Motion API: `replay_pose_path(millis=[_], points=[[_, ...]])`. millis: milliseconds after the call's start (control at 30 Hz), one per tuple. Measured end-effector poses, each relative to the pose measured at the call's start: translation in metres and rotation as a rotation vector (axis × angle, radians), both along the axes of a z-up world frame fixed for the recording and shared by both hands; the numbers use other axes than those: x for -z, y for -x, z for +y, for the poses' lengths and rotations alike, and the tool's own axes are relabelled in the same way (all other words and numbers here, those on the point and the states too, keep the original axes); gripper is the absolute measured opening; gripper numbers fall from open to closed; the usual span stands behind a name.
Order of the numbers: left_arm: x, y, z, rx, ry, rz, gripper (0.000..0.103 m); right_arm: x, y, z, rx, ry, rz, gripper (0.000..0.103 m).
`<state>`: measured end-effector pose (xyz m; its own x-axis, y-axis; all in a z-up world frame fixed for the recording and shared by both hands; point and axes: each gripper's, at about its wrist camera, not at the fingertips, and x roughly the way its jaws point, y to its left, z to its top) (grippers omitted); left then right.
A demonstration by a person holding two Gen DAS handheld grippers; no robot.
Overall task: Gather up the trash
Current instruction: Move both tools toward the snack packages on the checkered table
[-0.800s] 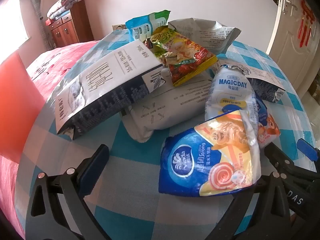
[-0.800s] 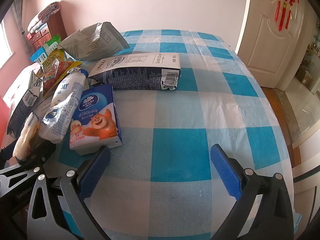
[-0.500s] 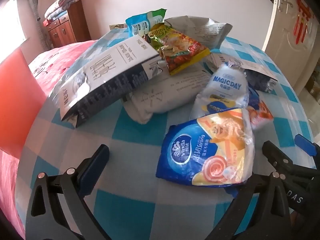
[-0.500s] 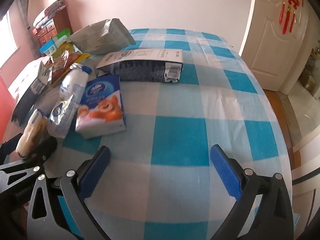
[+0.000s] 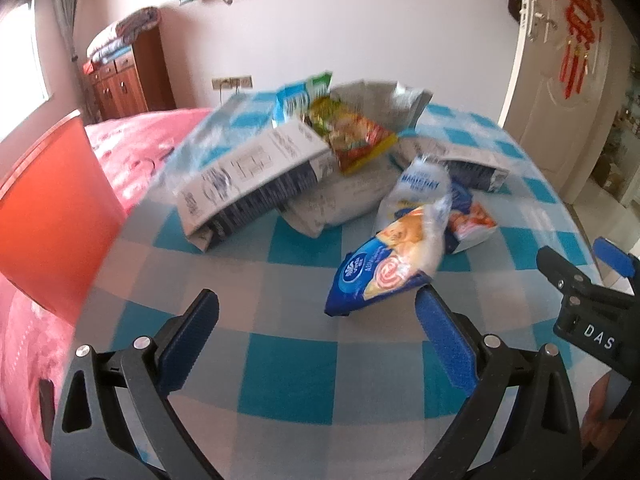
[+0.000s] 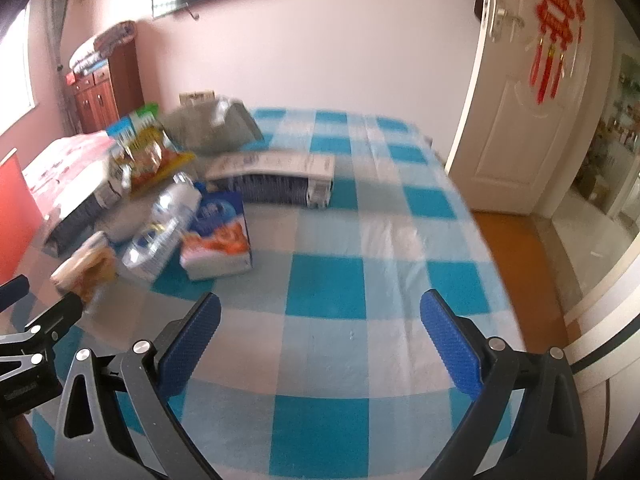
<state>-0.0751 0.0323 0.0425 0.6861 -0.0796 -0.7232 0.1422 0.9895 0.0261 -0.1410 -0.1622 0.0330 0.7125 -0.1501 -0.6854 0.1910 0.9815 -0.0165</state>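
Observation:
A pile of wrappers lies on the blue-checked tablecloth. In the left wrist view my left gripper is open over bare cloth. A blue Vinda tissue pack lies just ahead of its right fingertip. Behind it are a crushed clear bottle, a grey-and-dark carton and a red-yellow snack bag. My right gripper is open and empty, and a second blue-orange tissue pack lies ahead to its left, in front of another carton.
An orange-red panel stands at the table's left edge beside pink bedding. A grey paper bag sits at the back of the pile. The table's right edge drops to the floor by a white door.
Both grippers have pulled back and tilted up from the pile, so the wall and television now show. The Vinda pack now lies farther ahead of the left gripper. Both stay open.

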Motion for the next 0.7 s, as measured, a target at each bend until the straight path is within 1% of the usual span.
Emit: replay_pose_path(millis=[133, 233, 467, 700], points=[[-0.02, 0.013, 0.004, 0.013, 0.003, -0.069, 0.099, -0.018, 0.011, 0.003, 0.005, 0.003, -0.054, 0.099], [-0.031, 0.021, 0.007, 0.016, 0.013, -0.103, 0.099, -0.03, 0.016, 0.003, 0.012, 0.007, -0.085, 0.099], [-0.058, 0.038, 0.02, 0.026, 0.074, -0.167, 0.099, -0.06, 0.037, 0.01, 0.032, 0.028, -0.18, 0.099], [-0.075, 0.054, 0.025, 0.036, 0.078, -0.232, 0.099, -0.081, 0.052, 0.021, 0.024, 0.052, -0.235, 0.099]])
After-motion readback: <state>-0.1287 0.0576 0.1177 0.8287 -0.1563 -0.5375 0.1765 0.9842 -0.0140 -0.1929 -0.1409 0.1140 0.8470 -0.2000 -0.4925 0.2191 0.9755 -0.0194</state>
